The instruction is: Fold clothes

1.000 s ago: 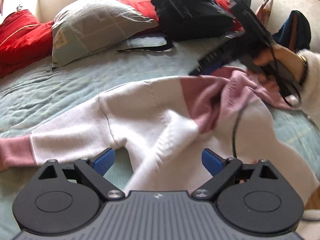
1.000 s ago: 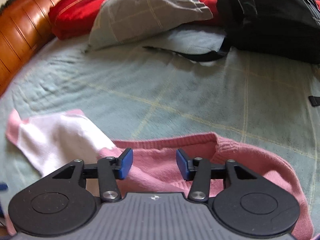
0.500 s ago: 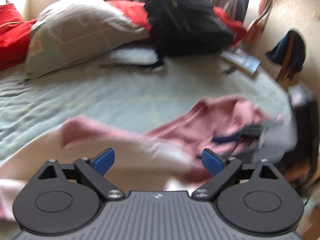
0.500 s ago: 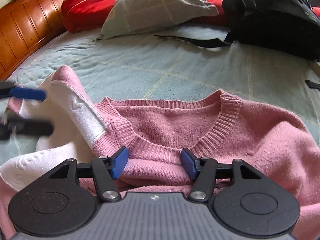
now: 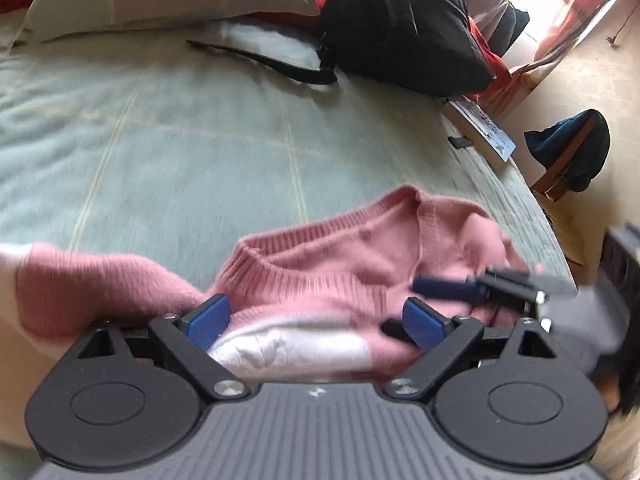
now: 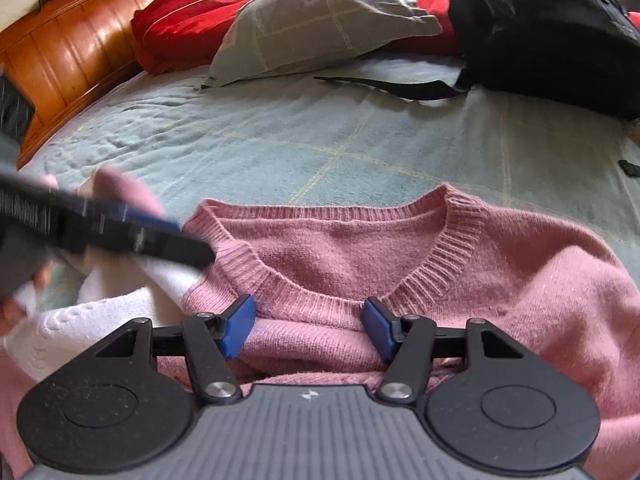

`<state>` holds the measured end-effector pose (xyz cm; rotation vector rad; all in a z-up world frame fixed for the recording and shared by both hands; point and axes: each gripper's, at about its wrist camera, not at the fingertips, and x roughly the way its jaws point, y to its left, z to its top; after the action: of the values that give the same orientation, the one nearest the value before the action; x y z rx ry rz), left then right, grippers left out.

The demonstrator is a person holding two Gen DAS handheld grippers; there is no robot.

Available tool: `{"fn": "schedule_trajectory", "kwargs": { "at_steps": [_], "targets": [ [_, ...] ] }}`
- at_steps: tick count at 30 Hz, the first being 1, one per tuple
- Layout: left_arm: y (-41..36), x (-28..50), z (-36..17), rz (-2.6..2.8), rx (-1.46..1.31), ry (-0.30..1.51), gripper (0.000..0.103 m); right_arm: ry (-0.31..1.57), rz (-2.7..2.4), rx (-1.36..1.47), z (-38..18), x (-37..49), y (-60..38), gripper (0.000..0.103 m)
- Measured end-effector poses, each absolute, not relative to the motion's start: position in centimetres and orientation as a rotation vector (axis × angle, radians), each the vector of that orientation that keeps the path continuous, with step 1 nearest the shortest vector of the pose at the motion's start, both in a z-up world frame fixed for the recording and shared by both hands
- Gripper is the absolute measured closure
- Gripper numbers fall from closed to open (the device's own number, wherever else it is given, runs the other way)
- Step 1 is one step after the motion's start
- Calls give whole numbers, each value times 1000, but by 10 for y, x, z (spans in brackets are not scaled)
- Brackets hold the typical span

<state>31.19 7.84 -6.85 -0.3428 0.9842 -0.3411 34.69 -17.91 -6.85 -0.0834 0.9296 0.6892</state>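
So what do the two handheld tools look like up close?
Both match: the left tool and right tool each have black linkage arms with silver pivot screws, round black discs either side, a ribbed grey body with a small white star mark, and blue fingertip pads.

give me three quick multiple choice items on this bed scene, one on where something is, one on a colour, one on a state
1. Where is the black backpack?
A. at the far side of the bed, right of the grey pillow
B. on the floor
C. on top of the sweater

2. What colour is the sweater around its neckline?
A. green
B. pink
C. black

3. How do the right tongs stand?
A. shut on the backpack strap
B. out of view
C. open over the sweater's collar

Answers: 1 A, the backpack sits beyond the sweater beside the pillow; 2 B, the ribbed collar is pink, with white lower down; 3 C, the blue pads stand apart with pink knit between them, not pinched.
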Motion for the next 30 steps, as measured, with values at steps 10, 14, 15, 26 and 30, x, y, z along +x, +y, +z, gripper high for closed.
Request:
{"fn": "schedule_trajectory", "kwargs": {
  "at_steps": [10, 14, 15, 26, 30],
  "targets": [
    [65, 286, -65, -294, -232, 937, 10, 876, 838, -96, -24, 362, -206, 22],
    [68, 279, -64, -284, -252, 925, 10, 853, 921, -94, -9, 384, -206, 22],
    [69, 277, -64, -284, -260, 922, 10, 864, 936, -76, -8, 392, -206, 22],
    [71, 272, -72, -281, -263, 924, 8, 987, 839, 127, -42, 482, -260, 23],
    [73, 272, -74, -290, -273, 925, 7, 1034, 828, 158, -62, 496, -273, 31]
  ]
}}
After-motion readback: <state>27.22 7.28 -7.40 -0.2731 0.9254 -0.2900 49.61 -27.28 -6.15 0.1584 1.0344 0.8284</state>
